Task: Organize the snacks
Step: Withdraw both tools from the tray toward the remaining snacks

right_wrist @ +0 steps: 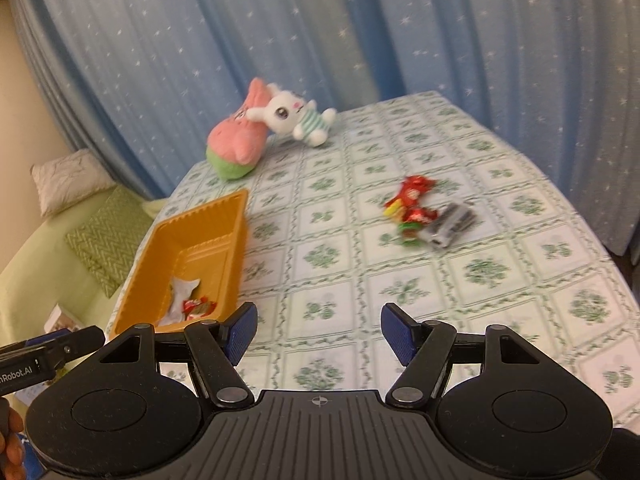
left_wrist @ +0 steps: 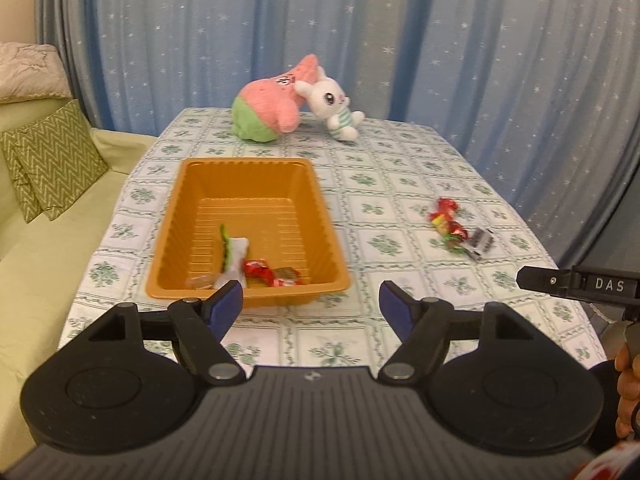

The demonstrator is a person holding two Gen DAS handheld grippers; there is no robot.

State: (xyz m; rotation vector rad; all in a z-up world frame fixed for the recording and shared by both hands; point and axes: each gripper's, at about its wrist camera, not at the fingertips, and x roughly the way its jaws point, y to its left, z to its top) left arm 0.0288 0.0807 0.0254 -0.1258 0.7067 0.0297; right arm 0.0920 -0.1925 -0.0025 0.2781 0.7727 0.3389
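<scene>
Left gripper (left_wrist: pixel 311 307) agape, empty; orange tray (left_wrist: pixel 192 216) holds wrapped snacks (left_wrist: pixel 256 270).

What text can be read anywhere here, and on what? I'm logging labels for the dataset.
"DAS": on the right tongs body, seen from the left wrist.
"nRobot.AI", start cut off: on the left tongs body, seen from the right wrist.
Snack wrappers on the table and in the orange tray: print too blurred to read.
</scene>
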